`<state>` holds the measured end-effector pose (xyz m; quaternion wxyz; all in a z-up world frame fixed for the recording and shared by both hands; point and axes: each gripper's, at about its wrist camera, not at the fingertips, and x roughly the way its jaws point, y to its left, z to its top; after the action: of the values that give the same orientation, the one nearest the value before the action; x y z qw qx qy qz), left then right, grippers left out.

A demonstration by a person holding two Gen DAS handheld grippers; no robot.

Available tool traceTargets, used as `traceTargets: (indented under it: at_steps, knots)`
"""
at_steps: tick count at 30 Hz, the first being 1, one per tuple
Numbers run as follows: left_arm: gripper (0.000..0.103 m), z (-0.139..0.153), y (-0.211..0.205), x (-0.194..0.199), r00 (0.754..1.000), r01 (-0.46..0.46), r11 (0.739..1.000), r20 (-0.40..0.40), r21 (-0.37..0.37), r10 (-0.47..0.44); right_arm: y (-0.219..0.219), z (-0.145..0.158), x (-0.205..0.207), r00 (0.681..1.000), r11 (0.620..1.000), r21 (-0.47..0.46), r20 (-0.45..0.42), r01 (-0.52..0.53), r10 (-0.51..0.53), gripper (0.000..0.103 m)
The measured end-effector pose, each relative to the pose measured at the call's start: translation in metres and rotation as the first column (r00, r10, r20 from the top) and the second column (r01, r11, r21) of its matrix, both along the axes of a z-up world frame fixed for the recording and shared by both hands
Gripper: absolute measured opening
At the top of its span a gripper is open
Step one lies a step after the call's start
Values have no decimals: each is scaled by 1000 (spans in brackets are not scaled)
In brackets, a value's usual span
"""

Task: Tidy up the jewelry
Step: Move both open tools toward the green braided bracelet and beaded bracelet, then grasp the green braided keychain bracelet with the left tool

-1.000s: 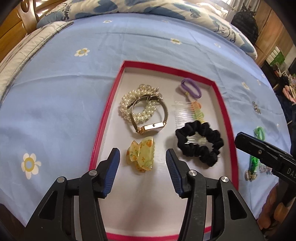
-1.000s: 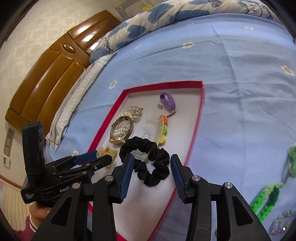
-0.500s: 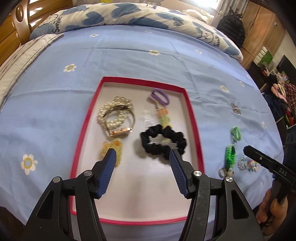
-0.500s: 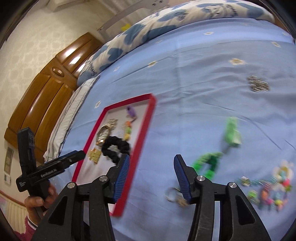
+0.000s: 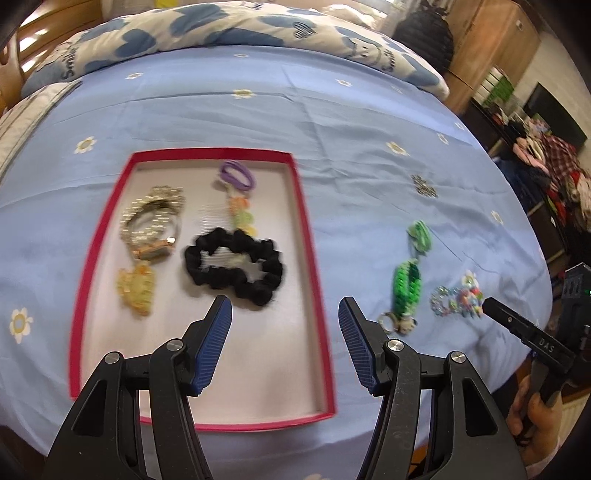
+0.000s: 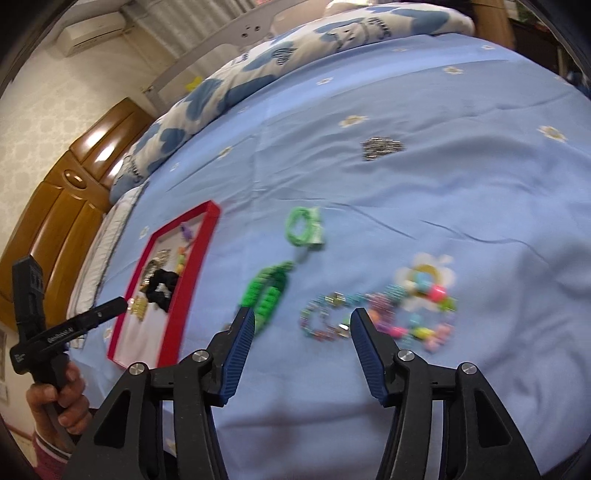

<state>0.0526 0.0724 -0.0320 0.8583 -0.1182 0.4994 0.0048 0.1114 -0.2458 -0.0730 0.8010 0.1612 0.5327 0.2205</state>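
A red-rimmed tray [image 5: 308, 236] lies on the blue bedspread and holds a black scrunchie [image 5: 233, 266], a pearl bracelet with a gold watch [image 5: 153, 221], a yellow claw clip [image 5: 136, 290], a clear comb [image 5: 216, 219] and a purple hair tie [image 5: 238, 175]. My left gripper [image 5: 284, 315] is open and empty above the tray's near right part. My right gripper [image 6: 301, 321] is open and empty just before a colourful bead bracelet pile [image 6: 373, 310]. A green braided keychain [image 6: 266, 291] and a green hair tie [image 6: 304, 230] lie to the pile's left.
A small silver piece [image 6: 382, 146] lies farther back on the bedspread. A patterned quilt [image 5: 221, 33] lines the far side. A wooden headboard [image 6: 62, 206] stands at the left. The tray also shows in the right wrist view [image 6: 195, 269], at the left.
Both grippers pulled back from the tray. The right gripper swung right, away from the scrunchie, to face the bead pile. The left view shifted right and now takes in the green items.
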Motion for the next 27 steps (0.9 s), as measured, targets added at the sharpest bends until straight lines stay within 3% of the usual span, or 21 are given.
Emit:
traceTargets:
  at_steps: [16,27]
  knots:
    - [59,-18,-65,30,990,137,990,-47,26,-136,-57,-17,-2,995,988,-125,31,96,-92,56]
    - [59,-46,-103,69,973,213,976,-101,39,-208,-47,-34,10,999,977,-211,43,38,-29,54]
